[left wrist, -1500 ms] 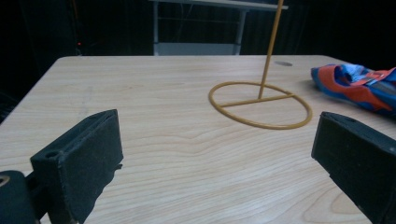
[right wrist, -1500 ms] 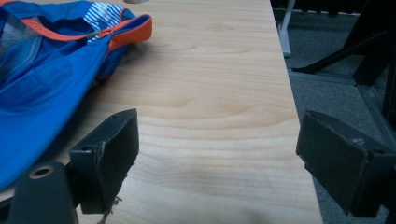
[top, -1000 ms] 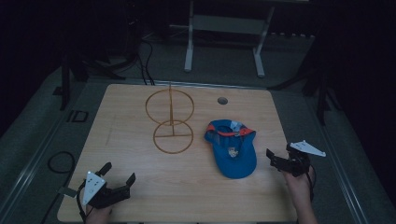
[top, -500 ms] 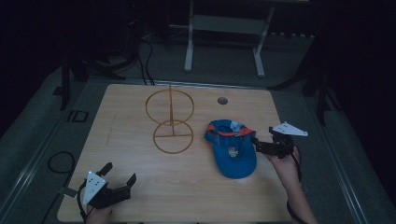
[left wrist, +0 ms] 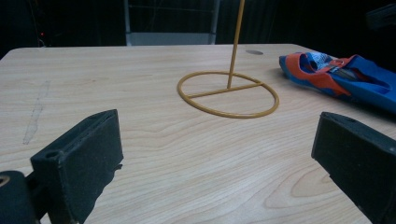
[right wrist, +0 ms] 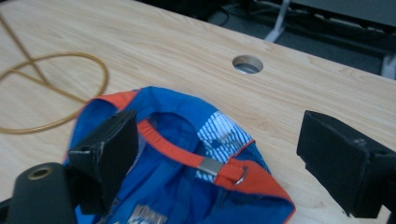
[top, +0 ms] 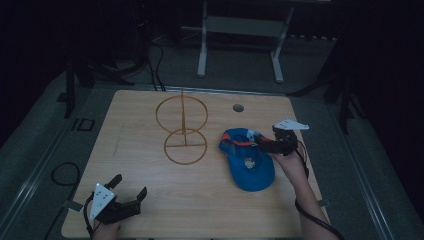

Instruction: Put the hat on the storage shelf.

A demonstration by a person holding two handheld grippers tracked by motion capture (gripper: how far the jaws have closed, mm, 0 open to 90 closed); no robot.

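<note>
I'm looking at a dim lab or studio: bare wooden table (top: 150, 200), cables (top: 150, 70) across grey floor (top: 30, 150), metal stand (top: 240, 30) behind.

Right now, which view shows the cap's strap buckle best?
Right gripper view: the metal buckle on the cap's orange strap sits close, sharp. High view shows the cap whole, buckle too small. Left gripper view catches it sidelong, buckle unclear.

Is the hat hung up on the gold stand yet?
Not yet. The blue cap with the orange strap lies on the wooden table, beside the gold wire stand, which is bare. The right tongs are open over the cap's strap end, gripping nothing. The left tongs wait open at the near edge. Grabbing, lifting and hanging probably remain.
</note>
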